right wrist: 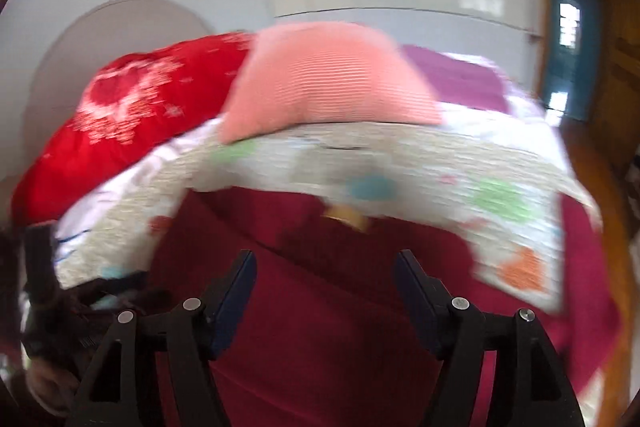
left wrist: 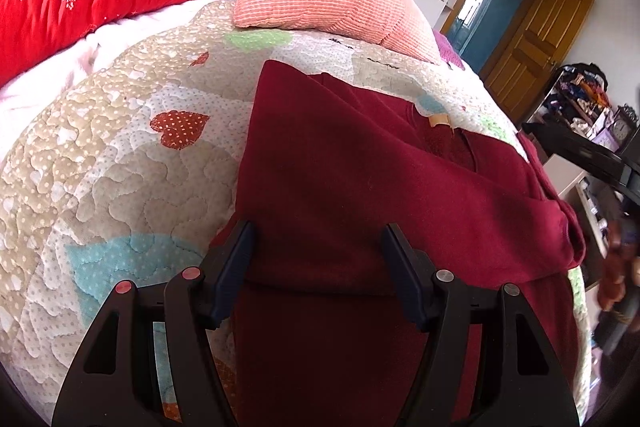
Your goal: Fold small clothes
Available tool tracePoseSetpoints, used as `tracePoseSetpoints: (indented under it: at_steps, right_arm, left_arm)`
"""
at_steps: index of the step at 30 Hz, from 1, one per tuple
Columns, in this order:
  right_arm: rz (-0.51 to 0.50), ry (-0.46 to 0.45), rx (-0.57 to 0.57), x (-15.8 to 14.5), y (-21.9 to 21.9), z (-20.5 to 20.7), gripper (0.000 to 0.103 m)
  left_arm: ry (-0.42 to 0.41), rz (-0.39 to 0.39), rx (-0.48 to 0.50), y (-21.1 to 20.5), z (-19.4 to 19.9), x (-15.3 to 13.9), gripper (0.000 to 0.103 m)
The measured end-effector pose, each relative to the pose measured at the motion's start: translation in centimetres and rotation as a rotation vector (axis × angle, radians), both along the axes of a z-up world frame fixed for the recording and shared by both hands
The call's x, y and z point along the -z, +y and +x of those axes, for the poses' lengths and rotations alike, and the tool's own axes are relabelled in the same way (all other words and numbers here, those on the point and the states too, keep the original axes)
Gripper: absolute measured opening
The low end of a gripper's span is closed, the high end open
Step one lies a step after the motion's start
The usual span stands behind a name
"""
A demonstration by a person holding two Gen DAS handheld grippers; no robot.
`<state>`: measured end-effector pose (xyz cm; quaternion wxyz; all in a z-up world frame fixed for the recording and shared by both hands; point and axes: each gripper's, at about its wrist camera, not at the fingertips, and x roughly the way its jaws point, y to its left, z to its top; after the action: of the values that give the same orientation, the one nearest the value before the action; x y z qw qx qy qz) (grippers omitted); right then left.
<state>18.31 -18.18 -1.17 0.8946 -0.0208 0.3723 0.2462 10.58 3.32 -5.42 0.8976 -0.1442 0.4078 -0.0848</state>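
While both grippers (left wrist: 318, 239) (right wrist: 324, 269) gape empty, a soft maroon garment (left wrist: 360, 167) lies folded on the quilted, heart-patterned bedspread (left wrist: 120, 147).

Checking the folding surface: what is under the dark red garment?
The dark red garment lies on a heart-patterned quilt, which shows around it. The quilt beneath the cloth is covered, so anything there cannot be seen.

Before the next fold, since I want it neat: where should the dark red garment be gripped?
Probably pinch the dark red garment at its loose bunched end on the right, coming in from that bed-edge side. That part is doubled into a ridge that stands off the quilt, so it offers an edge; the middle lies flat.
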Motion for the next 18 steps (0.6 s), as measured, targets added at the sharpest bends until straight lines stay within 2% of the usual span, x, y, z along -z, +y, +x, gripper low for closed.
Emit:
tracePoseSetpoints:
  at_steps: [2, 5, 6, 7, 9, 10, 12, 13, 15, 18]
  right_arm:
    - [0.019, 0.062, -0.093, 2.1, 4.1, 2.3, 0.069]
    - [-0.038, 0.119, -0.168, 5.4, 8.7, 5.0, 0.067]
    - [-0.071, 0.119, -0.181, 6.3, 9.6, 5.7, 0.056]
    - [-0.115, 0.130, -0.192, 7.4, 10.4, 6.5, 0.032]
    - [-0.136, 0.131, -0.194, 7.9, 11.1, 7.0, 0.007]
    - [-0.137, 0.118, -0.196, 7.6, 11.7, 7.1, 0.004]
    - [-0.128, 0.088, -0.176, 7.1, 12.6, 7.4, 0.003]
    - [-0.102, 0.089, -0.160, 7.0, 13.0, 7.7, 0.000]
    - [-0.099, 0.117, -0.130, 7.4, 13.2, 8.0, 0.000]
    - [-0.124, 0.106, -0.126, 6.0, 11.8, 5.9, 0.000]
  left_arm:
    - [-0.004, -0.040, 0.001, 0.5, -0.1, 0.1, 0.066]
    - [-0.007, -0.107, 0.003, 1.3, -0.1, 0.1, 0.066]
    - [-0.007, -0.129, 0.002, 1.6, 0.0, 0.2, 0.066]
    - [-0.006, -0.141, 0.000, 1.6, 0.0, 0.2, 0.066]
    - [-0.004, -0.145, -0.005, 1.6, 0.3, 0.1, 0.066]
    - [-0.004, -0.139, -0.008, 1.5, 0.3, 0.1, 0.066]
    - [-0.002, -0.112, -0.012, 1.1, 0.7, 0.0, 0.066]
    - [0.000, -0.094, -0.011, 0.9, 1.0, 0.1, 0.066]
    - [0.002, -0.075, -0.009, 0.6, 1.2, 0.1, 0.066]
    - [0.001, -0.095, -0.010, 0.8, 1.1, 0.1, 0.066]
